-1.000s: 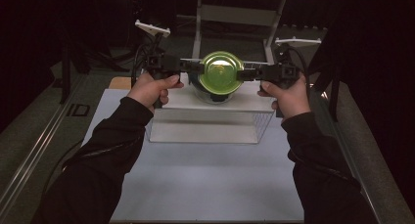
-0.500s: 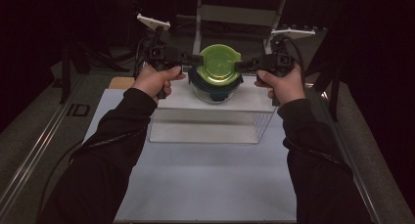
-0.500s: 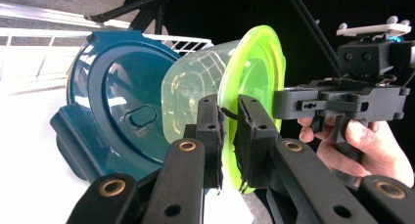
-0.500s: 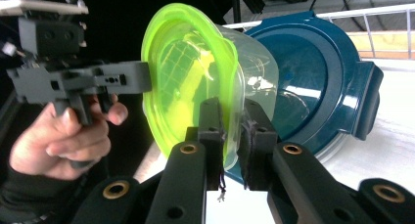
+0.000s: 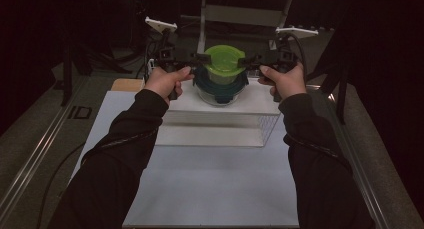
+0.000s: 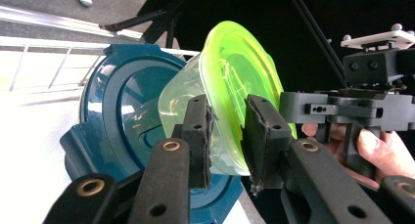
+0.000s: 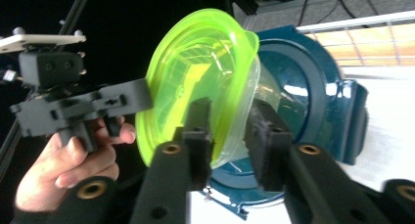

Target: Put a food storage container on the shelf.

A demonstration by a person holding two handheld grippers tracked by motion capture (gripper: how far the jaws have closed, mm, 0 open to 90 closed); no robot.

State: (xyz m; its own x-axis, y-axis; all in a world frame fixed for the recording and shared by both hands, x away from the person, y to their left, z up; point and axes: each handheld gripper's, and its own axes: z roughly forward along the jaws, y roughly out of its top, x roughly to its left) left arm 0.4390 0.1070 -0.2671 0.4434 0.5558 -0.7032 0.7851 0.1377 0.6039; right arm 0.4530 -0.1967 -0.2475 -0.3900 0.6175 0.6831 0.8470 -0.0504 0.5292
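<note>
Dark room, white desk (image 5: 210, 189), clear plastic box (image 5: 220, 124) on it. Dark blue plastic lidded tub (image 5: 220, 89) sits on box top; small clear plastic cup with lime-green lid (image 5: 224, 64) held just above it, between both grippers. Left gripper (image 6: 227, 133) and right gripper (image 7: 230, 131) each straddle lid rim on opposite sides; jaws have just been opening, rim between them, pads look barely touching or just off. Cup judged light, thin-walled, slippery, easily crushed; stiff lid rim best hold, gentle squeeze.

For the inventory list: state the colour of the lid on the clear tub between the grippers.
Bright yellow-green, translucent lid; clearest in the right gripper view.
</note>
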